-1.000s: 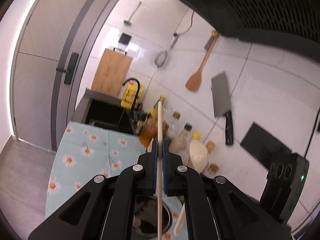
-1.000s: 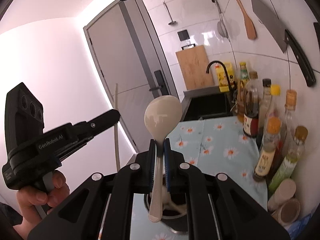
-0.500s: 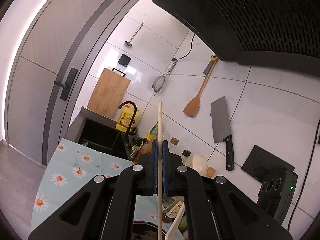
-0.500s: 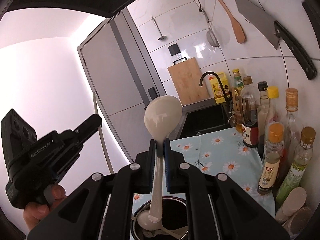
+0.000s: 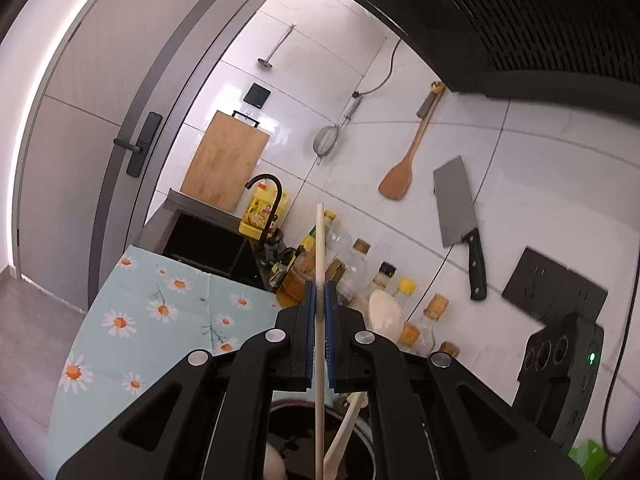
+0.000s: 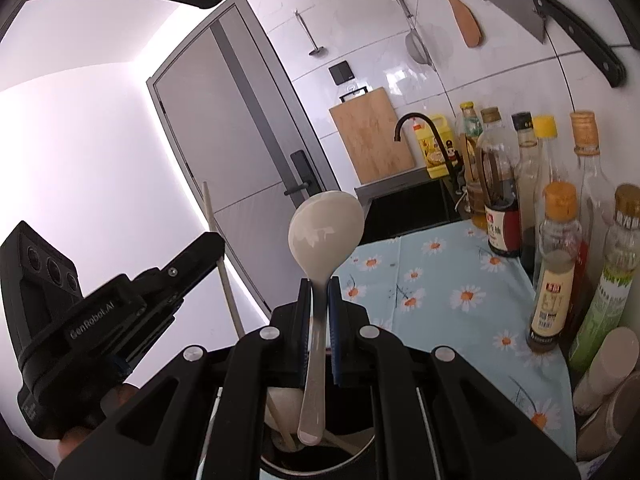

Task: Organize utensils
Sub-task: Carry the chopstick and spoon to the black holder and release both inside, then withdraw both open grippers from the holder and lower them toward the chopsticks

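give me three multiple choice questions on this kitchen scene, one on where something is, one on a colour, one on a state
1. Where is the cleaver?
A. in the sink
B. on the wall tiles
C. on the floor

2. What colour is the cloth on the counter?
A. light blue with daisies
B. plain red
C. black

3. What is the right claw doing?
A. standing open and empty
B. shut on a spoon
C. shut on a bottle

Answers:
1. B, it hangs blade up on the white tiles beside the wooden spatula.
2. A, white and orange flowers show on a pale blue ground.
3. B, the blue pads press on the spoon's neck, bowl up, its handle end down over the dark pot.
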